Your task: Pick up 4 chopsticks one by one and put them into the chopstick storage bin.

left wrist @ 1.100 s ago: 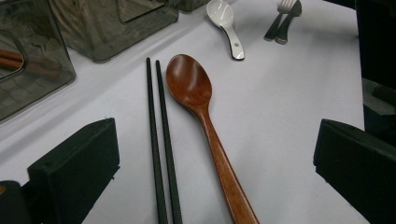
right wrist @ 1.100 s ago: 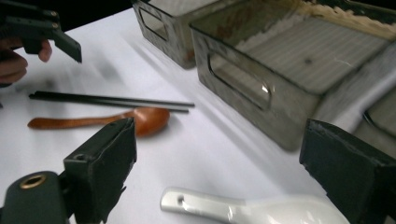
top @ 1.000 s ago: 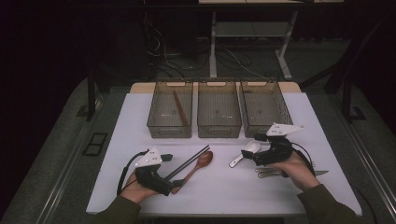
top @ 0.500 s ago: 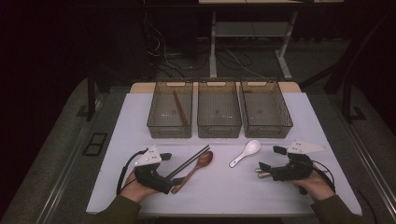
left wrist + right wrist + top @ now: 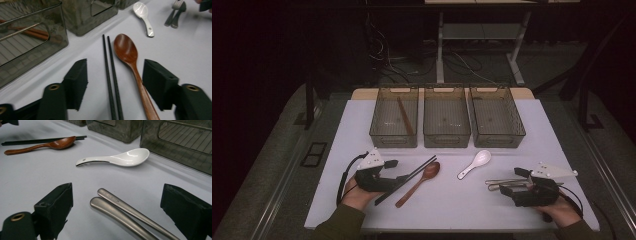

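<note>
My left gripper (image 5: 396, 176) rests open at the front left of the white table (image 5: 447, 210). In the left gripper view a pair of black chopsticks (image 5: 109, 75) and the handle of a brown wooden spoon (image 5: 128, 53) lie between its jaws. My right gripper (image 5: 513, 186) is open at the front right. The handles of two metal utensils (image 5: 117, 206) lie between its jaws in the right gripper view. A white ceramic spoon (image 5: 475, 163) lies on the table between the two grippers, also seen as the white spoon (image 5: 120, 157) beyond the metal handles.
Three smoky clear bins stand in a row at the back: left bin (image 5: 379, 134), middle bin (image 5: 447, 137), right bin (image 5: 497, 137). The left one holds a long wooden stick (image 5: 405, 116). The table's front edge is just behind both hands.
My right gripper has moved from beside the white spoon toward the front right and now sits low around the metal utensil handles. The left gripper has stayed put.
</note>
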The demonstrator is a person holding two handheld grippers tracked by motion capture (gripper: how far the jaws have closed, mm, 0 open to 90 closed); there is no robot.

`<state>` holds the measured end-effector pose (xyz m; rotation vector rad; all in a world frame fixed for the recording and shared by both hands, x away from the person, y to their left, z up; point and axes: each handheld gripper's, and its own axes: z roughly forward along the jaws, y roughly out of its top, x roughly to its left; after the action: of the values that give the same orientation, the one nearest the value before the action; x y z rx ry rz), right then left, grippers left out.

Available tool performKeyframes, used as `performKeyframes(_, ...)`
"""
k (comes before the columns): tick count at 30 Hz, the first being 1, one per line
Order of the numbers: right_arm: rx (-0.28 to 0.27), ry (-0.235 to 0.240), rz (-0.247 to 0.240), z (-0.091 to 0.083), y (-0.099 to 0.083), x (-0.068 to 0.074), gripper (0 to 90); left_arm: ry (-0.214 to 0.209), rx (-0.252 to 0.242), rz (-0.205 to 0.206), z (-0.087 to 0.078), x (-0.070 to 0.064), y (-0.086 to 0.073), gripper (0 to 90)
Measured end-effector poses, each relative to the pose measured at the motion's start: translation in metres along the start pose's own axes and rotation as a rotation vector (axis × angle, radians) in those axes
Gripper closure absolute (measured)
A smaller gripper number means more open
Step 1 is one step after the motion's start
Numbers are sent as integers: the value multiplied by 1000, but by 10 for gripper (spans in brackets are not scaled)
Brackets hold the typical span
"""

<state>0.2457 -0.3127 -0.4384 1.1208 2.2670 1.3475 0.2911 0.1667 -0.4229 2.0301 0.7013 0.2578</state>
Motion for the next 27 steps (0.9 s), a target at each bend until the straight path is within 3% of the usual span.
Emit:
performKeyframes(6,11,7,-5,2,0,0,107,-2,63,-8,14,5,3,575)
performKeyframes(8,14,8,-4,3,-1,1,107,-17,83,-27,19,7,2,617)
performKeyframes(12,18,9,-5,3,-1,1,107,-18,131,-27,27,6,-3,685)
performKeyframes(17,20,9,-7,3,-1,0,107,-1,157,-49,32,4,-6,728)
performKeyframes(27,21,13,-4,4,-1,0,107,-3,195,-40,34,4,-7,784)
